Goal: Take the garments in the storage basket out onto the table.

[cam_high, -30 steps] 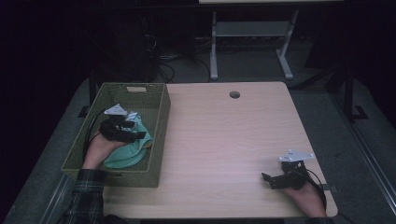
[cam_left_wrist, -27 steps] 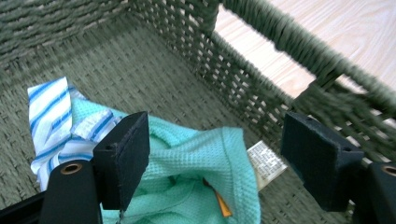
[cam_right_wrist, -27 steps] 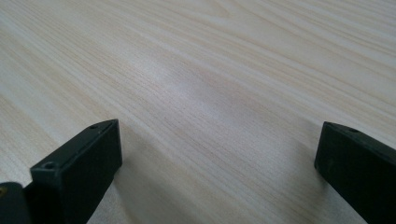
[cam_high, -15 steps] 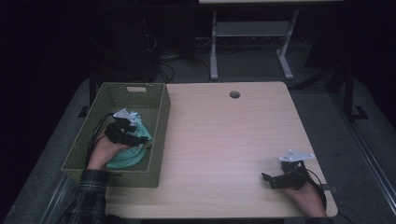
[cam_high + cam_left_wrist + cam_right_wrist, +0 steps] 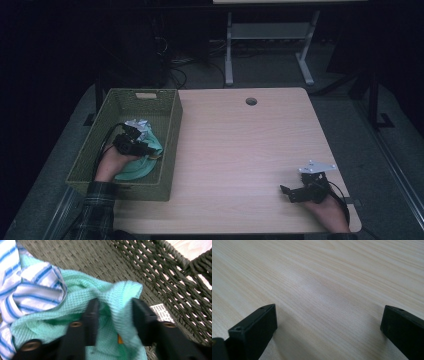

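Your left tongs [image 5: 113, 322] have just been closing on a fold of the green cloth [image 5: 75, 315] inside the basket [image 5: 170, 130], so lifting looks next; your right tongs [image 5: 327, 325] rest wide open and empty on the counter [image 5: 240, 145].

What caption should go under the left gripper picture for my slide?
The left gripper, jaws just closing, pinches a fold of mint-green cloth beside a blue-striped cloth inside the woven basket.
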Demonstrator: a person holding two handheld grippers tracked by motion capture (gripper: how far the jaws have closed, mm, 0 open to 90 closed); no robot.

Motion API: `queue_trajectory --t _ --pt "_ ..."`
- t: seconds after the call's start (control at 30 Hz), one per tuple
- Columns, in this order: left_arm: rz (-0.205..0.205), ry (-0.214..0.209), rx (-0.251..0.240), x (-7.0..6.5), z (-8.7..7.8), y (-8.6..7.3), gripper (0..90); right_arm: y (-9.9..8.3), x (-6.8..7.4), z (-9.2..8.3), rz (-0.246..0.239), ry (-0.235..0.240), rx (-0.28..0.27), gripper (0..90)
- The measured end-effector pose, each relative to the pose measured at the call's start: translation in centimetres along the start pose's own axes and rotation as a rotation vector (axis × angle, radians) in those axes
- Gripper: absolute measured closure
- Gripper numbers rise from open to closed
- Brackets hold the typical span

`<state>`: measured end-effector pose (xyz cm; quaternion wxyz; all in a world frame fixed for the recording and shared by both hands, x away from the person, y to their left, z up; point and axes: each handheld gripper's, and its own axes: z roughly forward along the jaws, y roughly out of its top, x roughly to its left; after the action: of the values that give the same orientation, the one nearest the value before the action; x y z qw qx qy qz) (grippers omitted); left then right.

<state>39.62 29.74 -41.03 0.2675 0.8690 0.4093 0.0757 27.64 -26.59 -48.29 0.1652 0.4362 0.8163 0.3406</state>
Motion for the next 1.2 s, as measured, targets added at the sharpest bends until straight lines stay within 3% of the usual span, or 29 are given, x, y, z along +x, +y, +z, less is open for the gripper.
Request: queue_trajectory --t 0.07,0.17,0.5,0.73,1.2 --pt "-0.007 -0.01 0.005 0.0 -0.1 0.0 77.1 0.0 0.0 0.0 0.0 0.0 0.0 0.3" --pt "-0.025 -0.013 0.021 0.0 -0.1 0.0 84.8 0.0 0.0 0.0 0.0 0.0 0.0 0.3" --pt "-0.032 -0.015 -0.092 0.1 -1.9 0.1 85.5 0.0 0.0 0.0 0.0 0.0 0.0 0.3" --pt "-0.036 -0.056 -0.198 0.1 -3.5 0.2 85.6 0.0 0.0 0.0 0.0 0.0 0.0 0.3" --pt "-0.03 -0.105 -0.344 -0.4 -6.2 0.8 85.8 0.0 0.0 0.0 0.002 -0.001 0.0 0.3"
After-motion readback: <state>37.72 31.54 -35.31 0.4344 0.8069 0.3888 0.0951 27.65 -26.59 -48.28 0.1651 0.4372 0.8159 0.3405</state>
